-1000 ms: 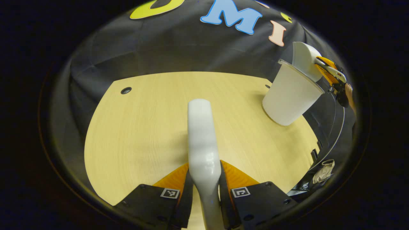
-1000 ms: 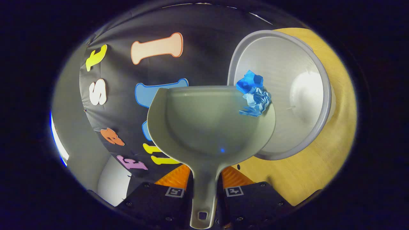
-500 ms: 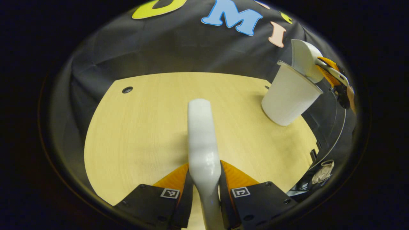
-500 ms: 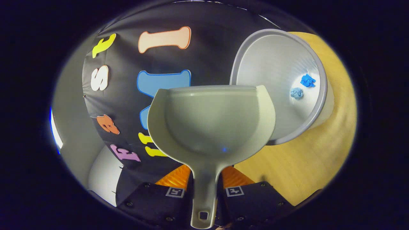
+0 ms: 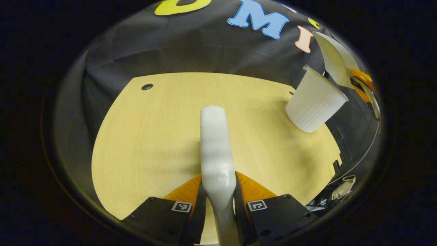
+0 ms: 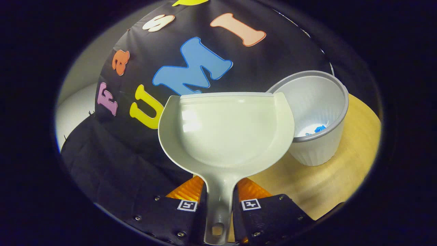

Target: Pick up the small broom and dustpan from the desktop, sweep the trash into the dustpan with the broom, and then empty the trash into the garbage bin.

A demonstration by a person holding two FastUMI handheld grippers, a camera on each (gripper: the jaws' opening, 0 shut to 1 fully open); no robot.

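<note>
dim, sharp, fisheye-warped edges; glare on dustpan (image 6: 225,130).

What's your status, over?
Left gripper shut on broom. Right gripper shut on dustpan, pan bare. Blue trash in garbage bin. Nothing obstructing.

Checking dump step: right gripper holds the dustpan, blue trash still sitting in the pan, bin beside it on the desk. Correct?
Not quite. The dustpan is empty: in the right gripper view the blue trash lies at the bottom of the bin. The rest holds: the right gripper grips the pan's handle, and the bin stands on the desk.
</note>
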